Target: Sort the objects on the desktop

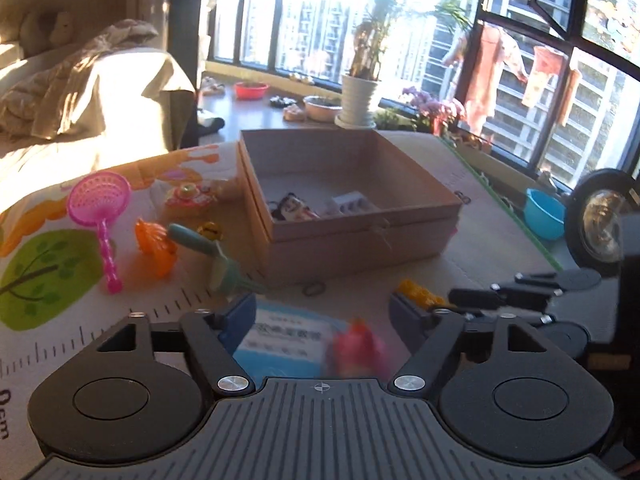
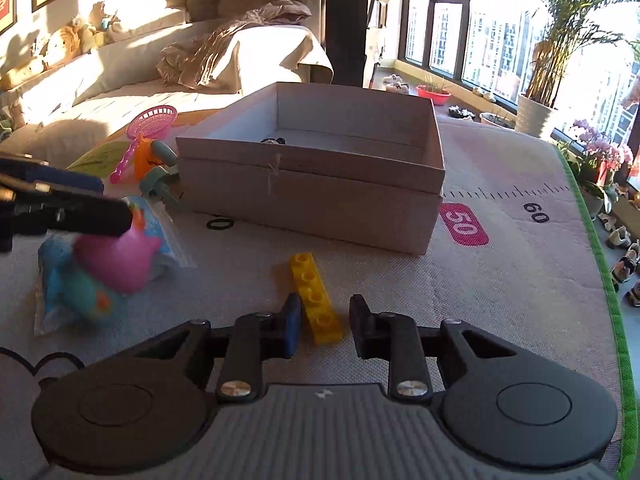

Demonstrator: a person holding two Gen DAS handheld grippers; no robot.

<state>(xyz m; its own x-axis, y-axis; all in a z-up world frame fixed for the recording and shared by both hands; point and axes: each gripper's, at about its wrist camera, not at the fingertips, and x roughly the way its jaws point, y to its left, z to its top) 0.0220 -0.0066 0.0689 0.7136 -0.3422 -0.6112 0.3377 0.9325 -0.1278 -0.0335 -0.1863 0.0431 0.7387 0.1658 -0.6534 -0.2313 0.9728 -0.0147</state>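
An open cardboard box (image 1: 360, 236) (image 2: 320, 196) stands mid-mat with a few small items inside. My left gripper (image 1: 323, 316) is open above a blue packet (image 1: 286, 342) and a pink toy (image 1: 358, 350); both also show in the right wrist view, the packet (image 2: 160, 236) and the pink toy (image 2: 118, 262), with the left gripper's finger (image 2: 80, 214) over them. My right gripper (image 2: 325, 322) is open around the near end of a yellow brick (image 2: 316, 298), which also shows in the left wrist view (image 1: 418, 292).
A pink strainer (image 1: 100, 204), an orange toy (image 1: 156, 246), a teal spatula (image 1: 208, 250) and a small toy cake (image 1: 190, 196) lie left of the box. A black hair tie (image 2: 219, 224) lies before it. A blue bowl (image 1: 544, 214) sits beyond the mat's green edge (image 2: 608, 280).
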